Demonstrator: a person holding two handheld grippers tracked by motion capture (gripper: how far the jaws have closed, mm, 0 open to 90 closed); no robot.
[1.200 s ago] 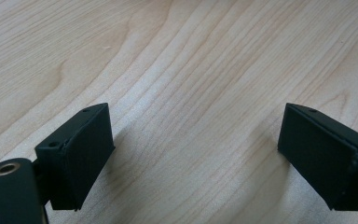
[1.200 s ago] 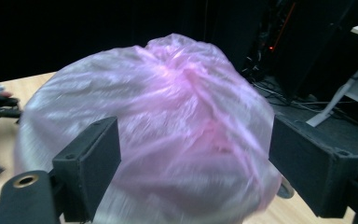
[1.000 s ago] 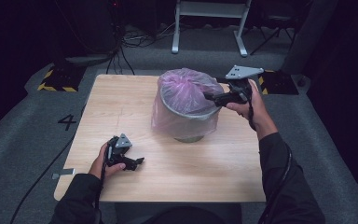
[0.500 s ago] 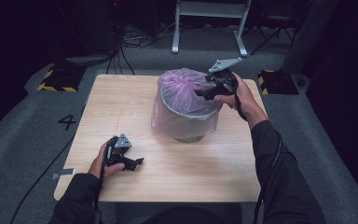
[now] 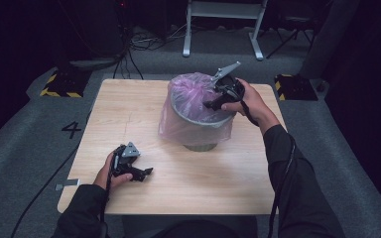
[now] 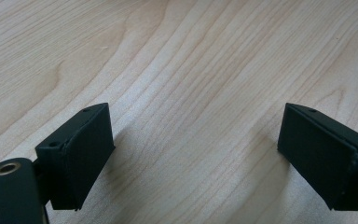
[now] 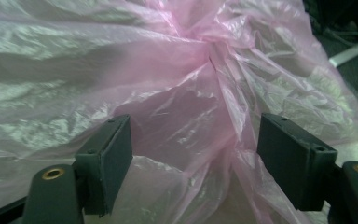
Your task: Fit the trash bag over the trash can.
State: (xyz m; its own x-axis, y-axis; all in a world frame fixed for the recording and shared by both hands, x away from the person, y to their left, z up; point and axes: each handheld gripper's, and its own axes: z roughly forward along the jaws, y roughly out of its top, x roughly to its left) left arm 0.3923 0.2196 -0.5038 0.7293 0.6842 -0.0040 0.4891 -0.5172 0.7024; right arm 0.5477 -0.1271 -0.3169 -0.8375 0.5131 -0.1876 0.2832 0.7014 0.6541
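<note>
The right tool [image 5: 213, 103] hangs over the near right part of the bin's [image 5: 201, 119] rim, held in a hand [image 5: 248, 101] whose forearm rises from the lower right and bends in at the wrist, so the jaws point left and slightly down into the bin's mouth. Its jaws have just been closing a little, yet they stand wide apart; in the right gripper view, folds of the pink bag [image 7: 186, 93] lie ahead of and between them, and neither pad presses on the plastic. The bag lines the bin, and its skirt drapes down the outside below this tool. The left tool [image 5: 140, 172] lies low on the tabletop [image 5: 124, 114], well apart from the bin toward the near left, gripped by a hand [image 5: 110, 171] with the wrist flat. Its jaws are spread wide over bare wood, holding nothing.
</note>
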